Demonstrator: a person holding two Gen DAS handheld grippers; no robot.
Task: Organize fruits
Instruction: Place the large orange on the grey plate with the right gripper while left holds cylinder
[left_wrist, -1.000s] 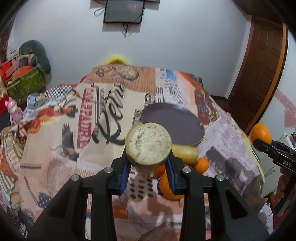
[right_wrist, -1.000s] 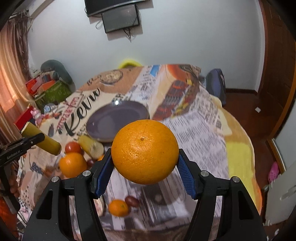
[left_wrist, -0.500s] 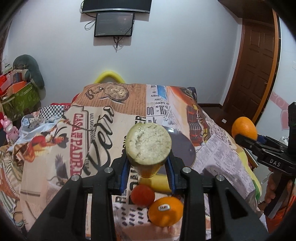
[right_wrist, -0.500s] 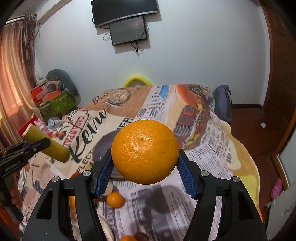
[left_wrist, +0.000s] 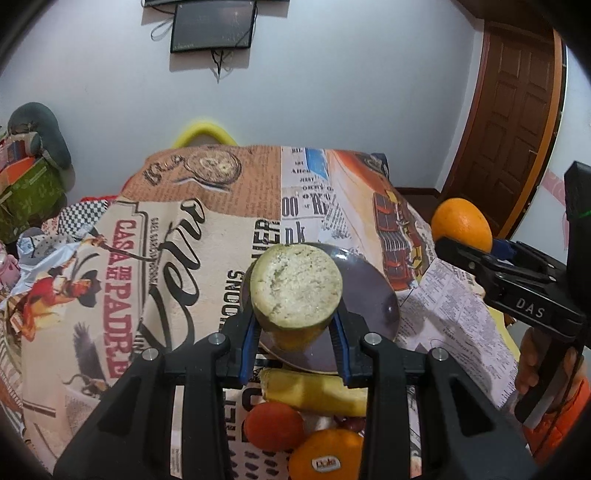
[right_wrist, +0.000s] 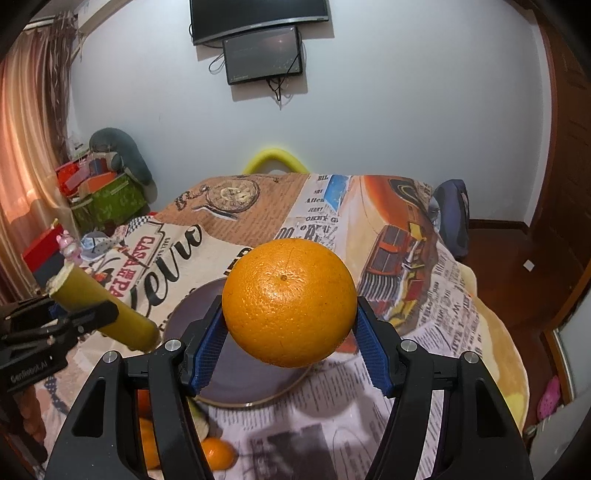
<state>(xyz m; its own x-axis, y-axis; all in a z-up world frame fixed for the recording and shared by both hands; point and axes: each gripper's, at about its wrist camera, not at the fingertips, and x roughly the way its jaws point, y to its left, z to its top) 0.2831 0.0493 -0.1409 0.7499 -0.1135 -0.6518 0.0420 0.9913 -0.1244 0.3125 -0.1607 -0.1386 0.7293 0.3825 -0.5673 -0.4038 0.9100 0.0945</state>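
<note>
My left gripper (left_wrist: 295, 332) is shut on a yellow-green banana piece (left_wrist: 295, 286), cut end facing the camera, held above the near edge of a dark purple plate (left_wrist: 373, 295). It also shows in the right wrist view (right_wrist: 99, 314). My right gripper (right_wrist: 288, 343) is shut on a large orange (right_wrist: 290, 301), held above the plate (right_wrist: 236, 373); the orange shows at the right of the left wrist view (left_wrist: 461, 225). Loose fruit lies near the plate's front: a banana piece (left_wrist: 314, 391), a red tomato (left_wrist: 275, 424), an orange with a sticker (left_wrist: 325, 456).
The table wears a printed cloth (left_wrist: 177, 258) with newspaper and car motifs. A small orange (right_wrist: 218, 452) lies near the front edge. Boxes and bags (right_wrist: 107, 192) are stacked at the left, a wooden door (left_wrist: 517, 129) at the right, screens (right_wrist: 258, 55) on the wall.
Both grippers have moved forward and lowered over the plate, fruits still held. The view tilted up half a second ago and now tilts down again; the plate sits closer under both.
</note>
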